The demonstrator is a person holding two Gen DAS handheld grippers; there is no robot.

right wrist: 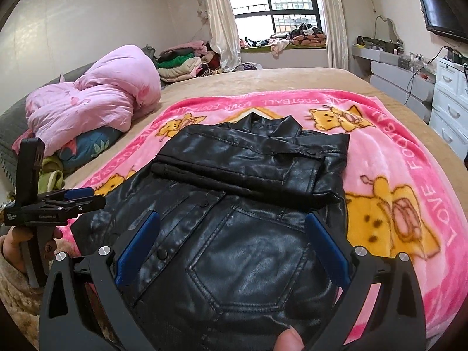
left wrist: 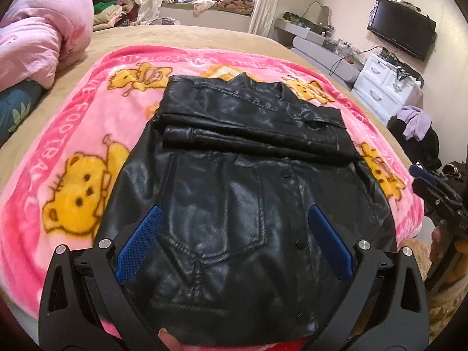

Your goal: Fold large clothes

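A black leather jacket (left wrist: 234,181) lies front up on a pink blanket with yellow cartoon animals (left wrist: 73,134). Its sleeves are folded across the chest as a band (left wrist: 251,122), and the collar points away from me. My left gripper (left wrist: 234,209) hovers open over the jacket's lower half, blue pads wide apart and empty. My right gripper (right wrist: 232,216) is open in the same way over the hem and pocket (right wrist: 248,266). Each gripper shows in the other's view: the right one (left wrist: 421,175) at the right edge, the left one (right wrist: 87,196) at the left edge, held by a hand.
The blanket (right wrist: 395,152) covers a beige bed (right wrist: 278,79). A bundled pink duvet (right wrist: 93,102) lies at the left. Stacked clothes (right wrist: 181,61) sit by the window, with white drawers (right wrist: 450,102) and a wall TV (left wrist: 400,26) at the right.
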